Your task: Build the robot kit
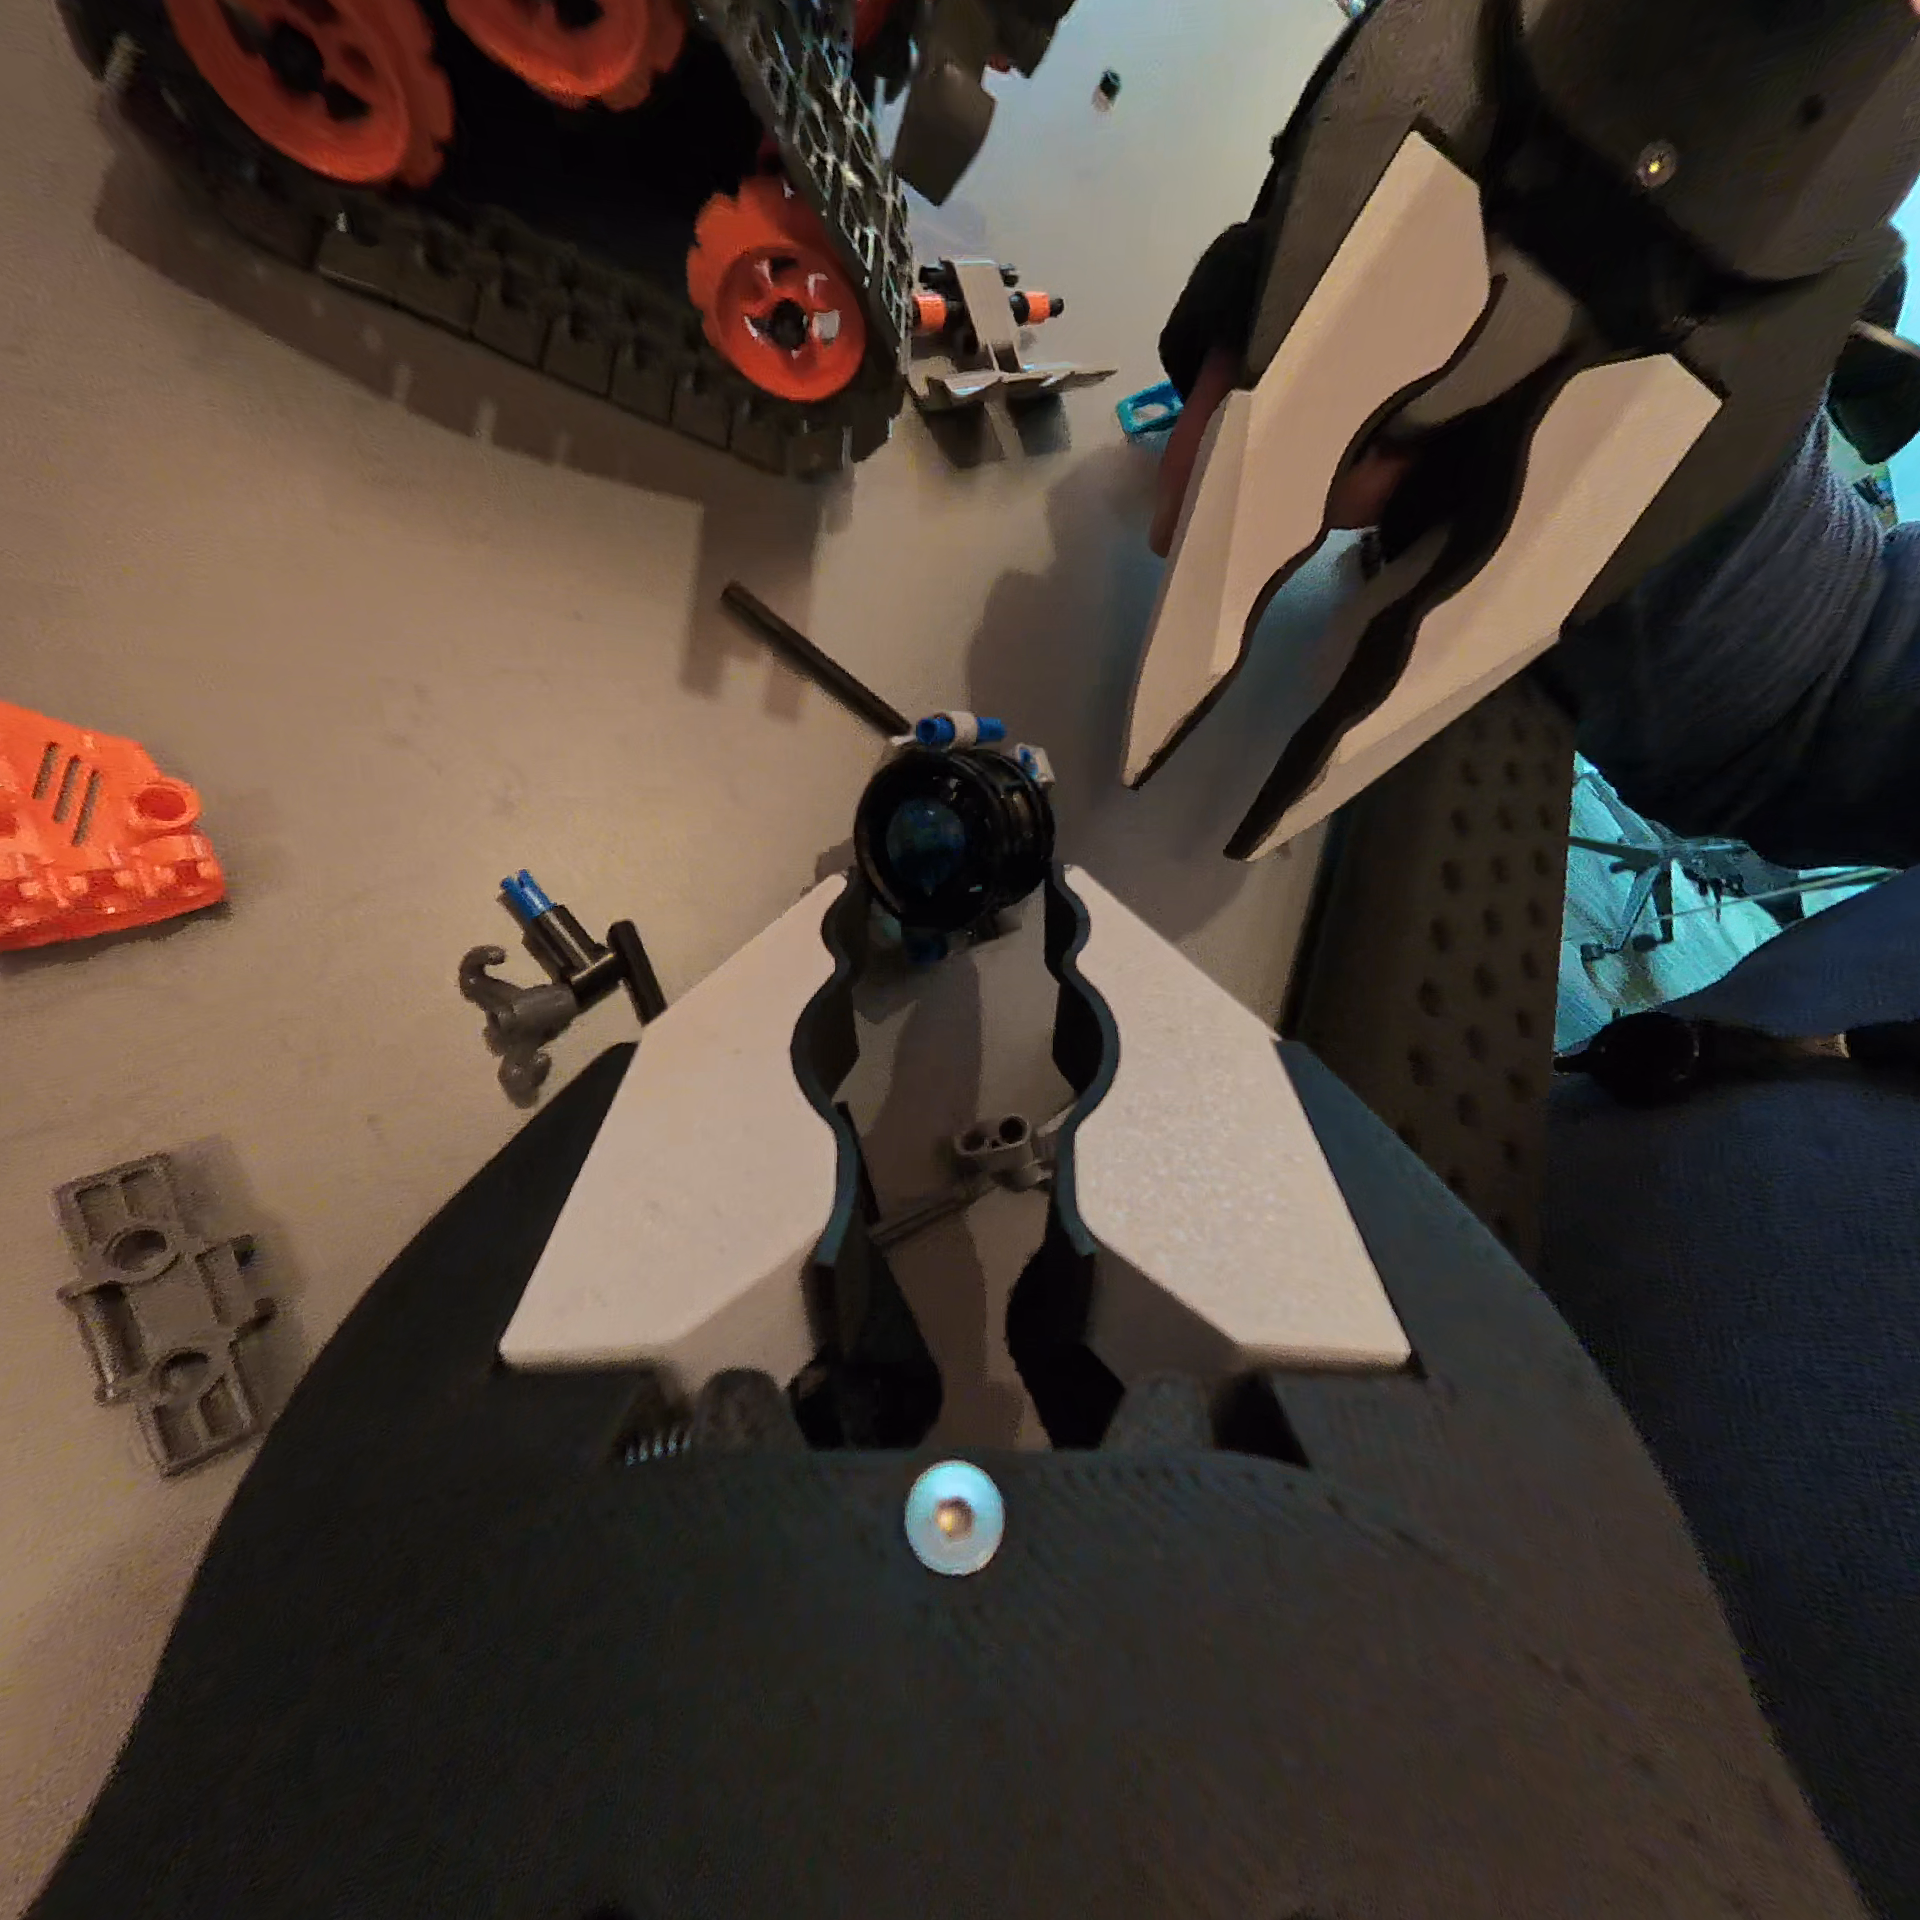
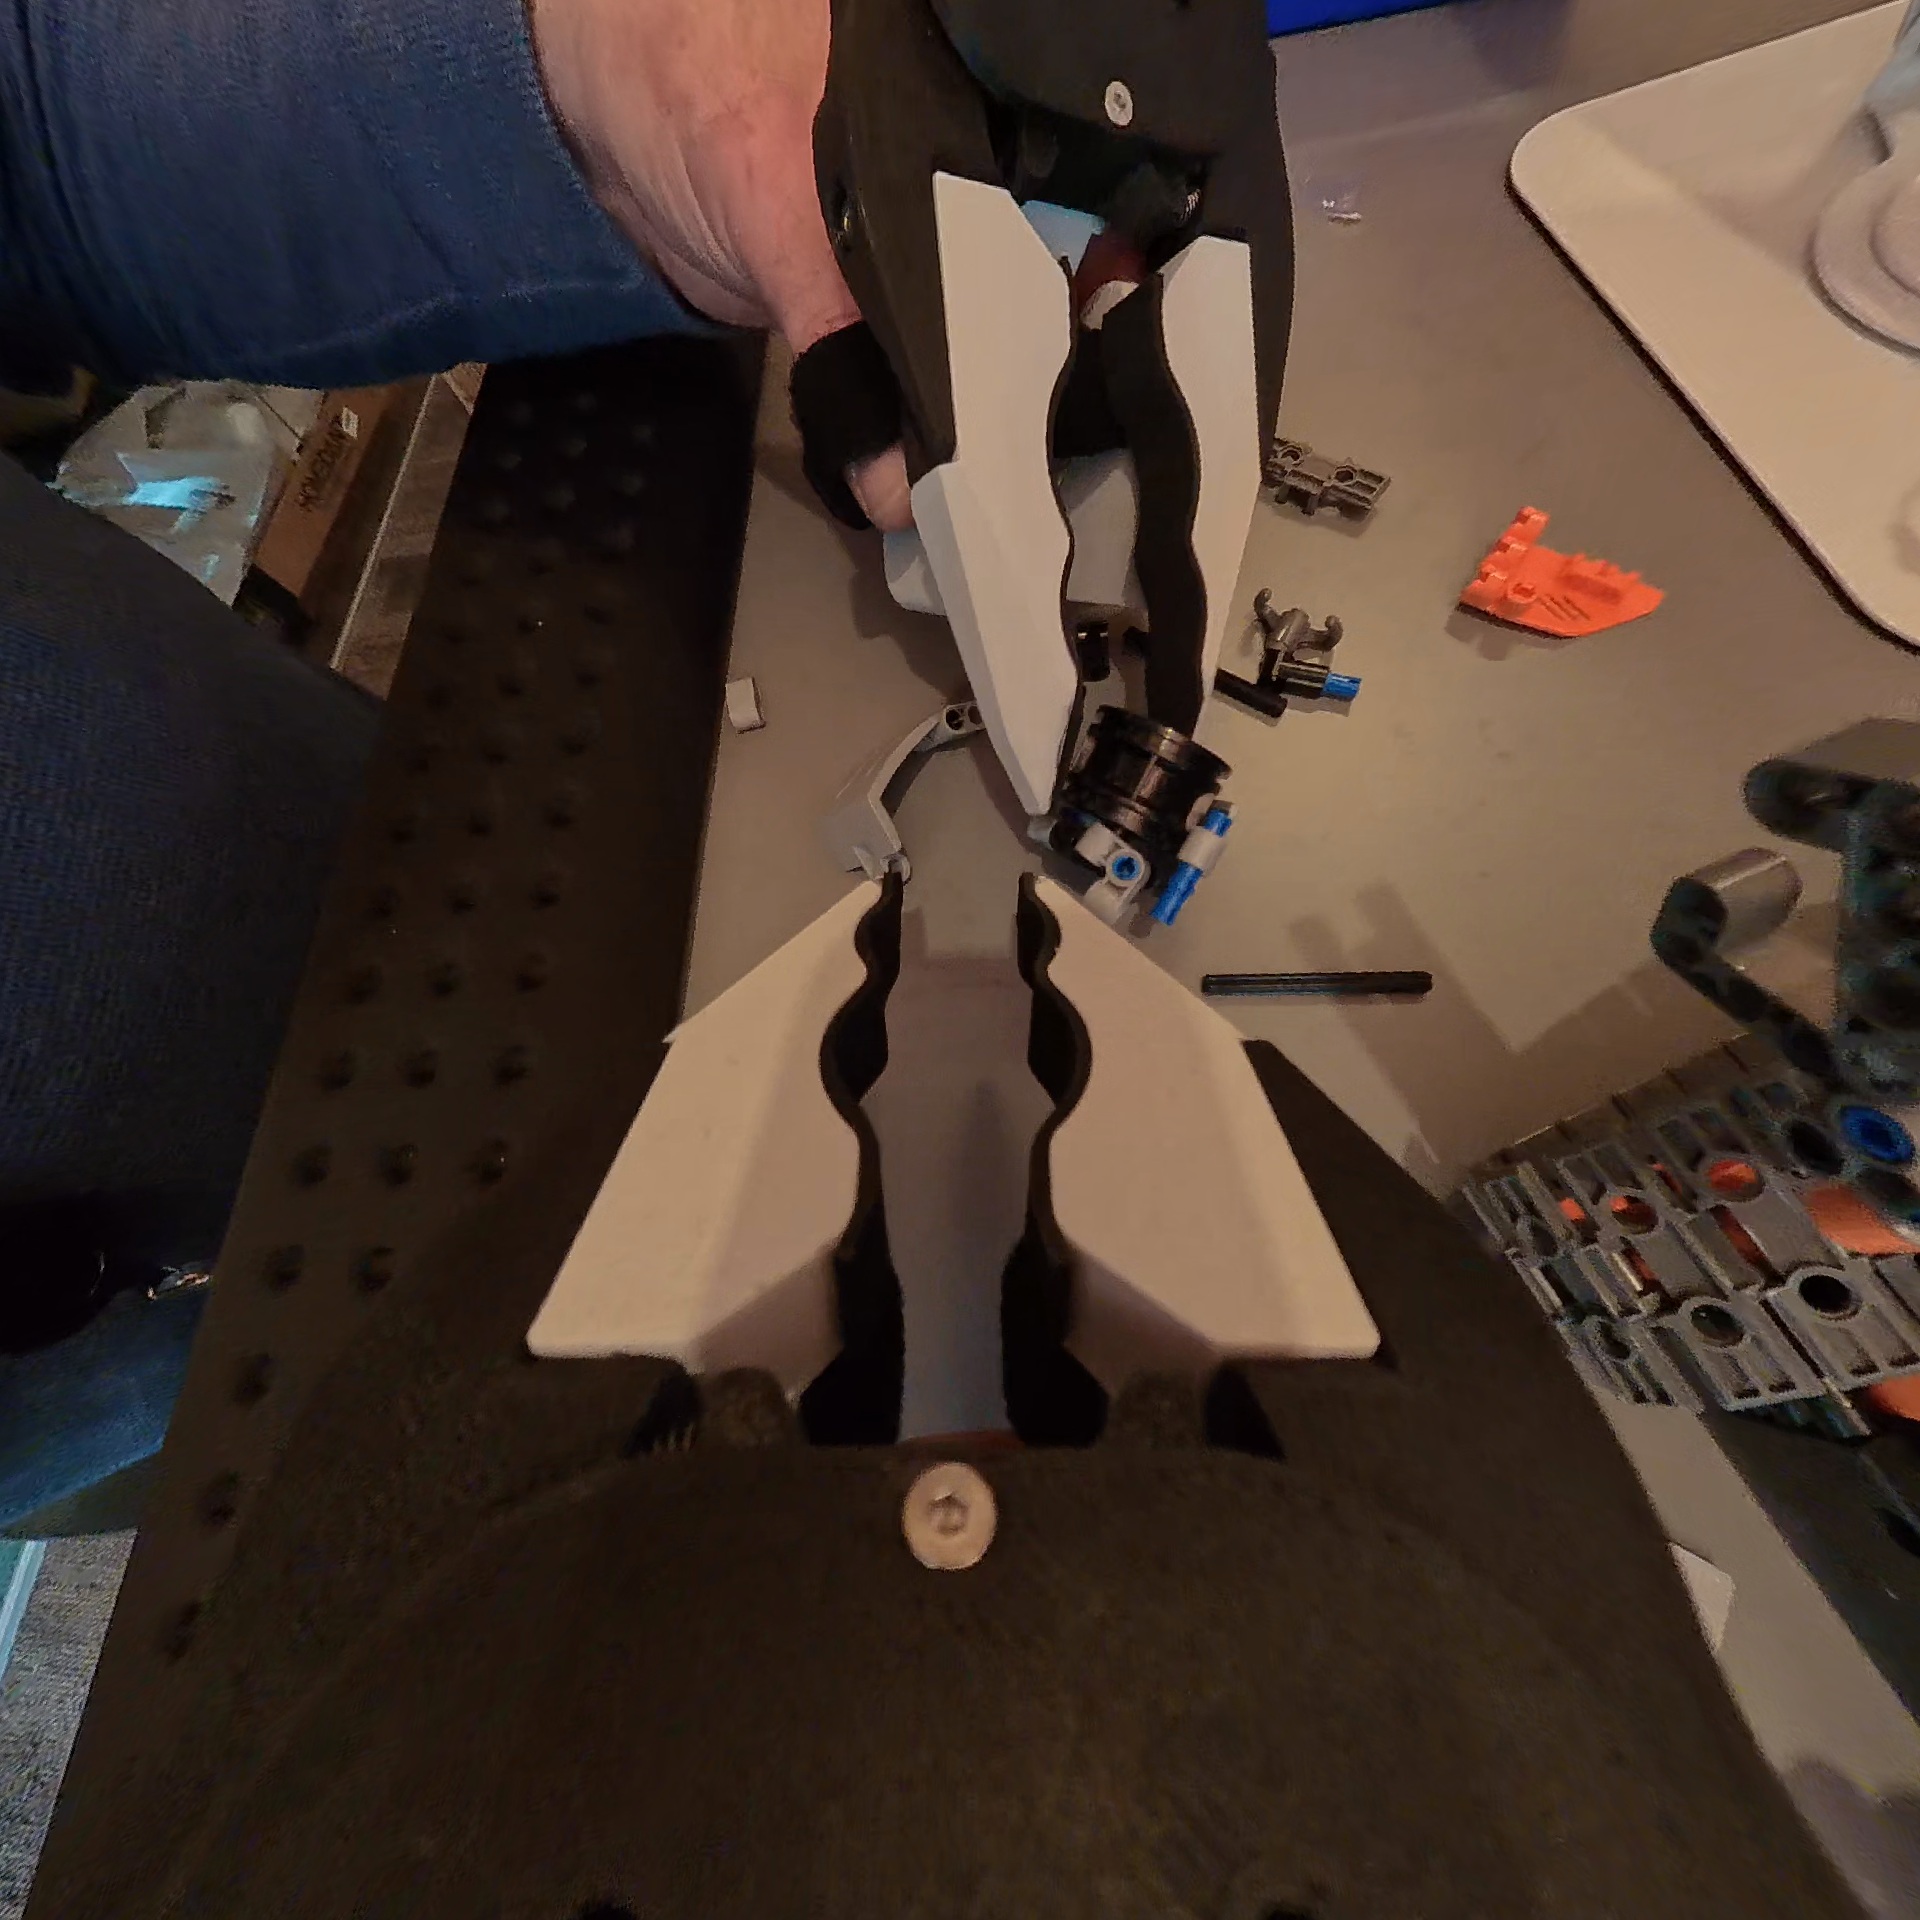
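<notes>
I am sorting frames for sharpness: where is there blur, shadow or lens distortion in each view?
Left wrist view: wide-angle bending curves the black track; the left tongs cast a soft shadow on the table; the black wheel is fairly sharp. Right wrist view: warm, dim light; the grey beam assembly at the right edge is smeared.

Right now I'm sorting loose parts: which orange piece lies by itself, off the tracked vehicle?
The flat orange panel with slots, lying alone on the table; the orange wheels sit mounted inside the black track.
</notes>
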The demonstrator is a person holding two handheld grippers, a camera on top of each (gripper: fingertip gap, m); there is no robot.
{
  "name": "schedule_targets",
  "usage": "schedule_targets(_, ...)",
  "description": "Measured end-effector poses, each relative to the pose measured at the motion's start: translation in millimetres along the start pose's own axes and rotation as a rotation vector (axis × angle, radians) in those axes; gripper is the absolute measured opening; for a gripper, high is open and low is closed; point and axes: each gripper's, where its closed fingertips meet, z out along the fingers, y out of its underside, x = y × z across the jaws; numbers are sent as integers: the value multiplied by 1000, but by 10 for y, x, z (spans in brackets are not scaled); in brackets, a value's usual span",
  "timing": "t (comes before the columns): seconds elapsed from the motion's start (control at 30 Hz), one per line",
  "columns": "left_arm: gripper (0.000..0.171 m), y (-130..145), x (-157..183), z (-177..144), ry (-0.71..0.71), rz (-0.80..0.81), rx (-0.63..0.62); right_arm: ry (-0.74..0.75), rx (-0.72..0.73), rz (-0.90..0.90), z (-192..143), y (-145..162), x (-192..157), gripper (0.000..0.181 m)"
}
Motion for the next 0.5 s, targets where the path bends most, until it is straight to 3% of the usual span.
schedule_targets(0.1, 46, 28, 20, -29, -9, 23, -21, -1, 4, 0, -18, -1, 0, 20)
schedule_targets(0.2, 50, 46, 126, -172, -18, 99, -38, -4, 14, -3, -42, -14, -3, 20)
schedule_targets(0.37, 43, 309, 147, -294, -99, 227, -171, -33, 15, -25, 56, -91, -139, 21)
schedule_targets(0.5, 43, 379, 143, -324, -92, 219, -156, -9, -51, -34, 292, -112, -209, 27)
